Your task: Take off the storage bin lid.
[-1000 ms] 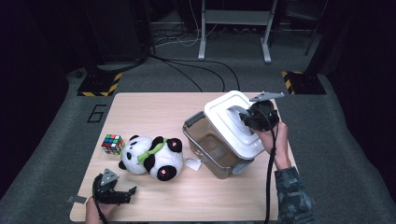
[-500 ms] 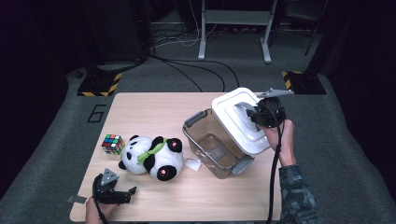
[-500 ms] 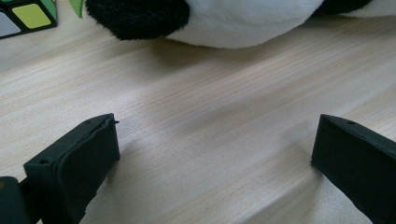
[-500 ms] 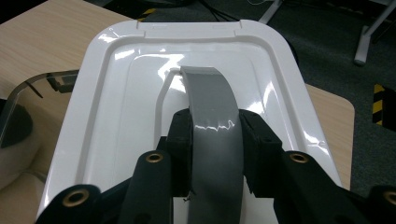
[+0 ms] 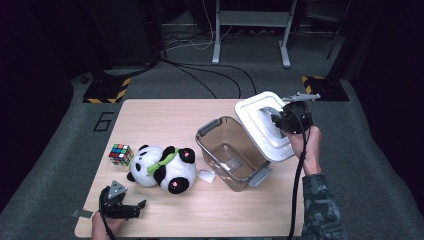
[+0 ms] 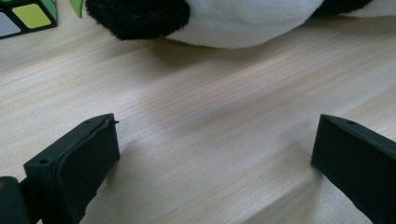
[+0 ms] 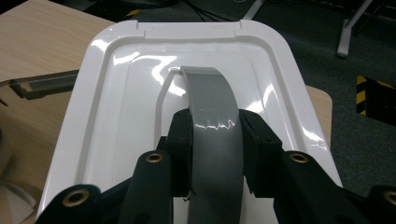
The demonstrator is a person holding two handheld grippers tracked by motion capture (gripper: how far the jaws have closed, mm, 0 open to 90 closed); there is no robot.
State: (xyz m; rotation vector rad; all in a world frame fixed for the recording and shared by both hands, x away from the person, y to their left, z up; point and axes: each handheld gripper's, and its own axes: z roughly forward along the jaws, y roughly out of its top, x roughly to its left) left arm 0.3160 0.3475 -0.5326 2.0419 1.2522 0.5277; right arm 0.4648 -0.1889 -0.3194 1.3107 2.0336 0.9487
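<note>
The right gripper (image 5: 278, 119) is clamped on the grey handle (image 7: 212, 121) of the white lid (image 5: 260, 125), held tilted at the right of the high view, overlapping the far rim of the open clear bin (image 5: 231, 152); the left gripper (image 5: 131, 207) is rested open on the table (image 5: 200, 215) at lower left. The lid could be swung into the bin wall or slipped from so narrow a hold. The pinch on the handle is made plain in the right gripper view, while the panda (image 5: 162, 167) and cube (image 5: 121, 154) are taken in from the high view.

White lid (image 5: 260, 125) (grey handle (image 7: 212, 116)), black-and-white panda (image 5: 162, 167).
</note>
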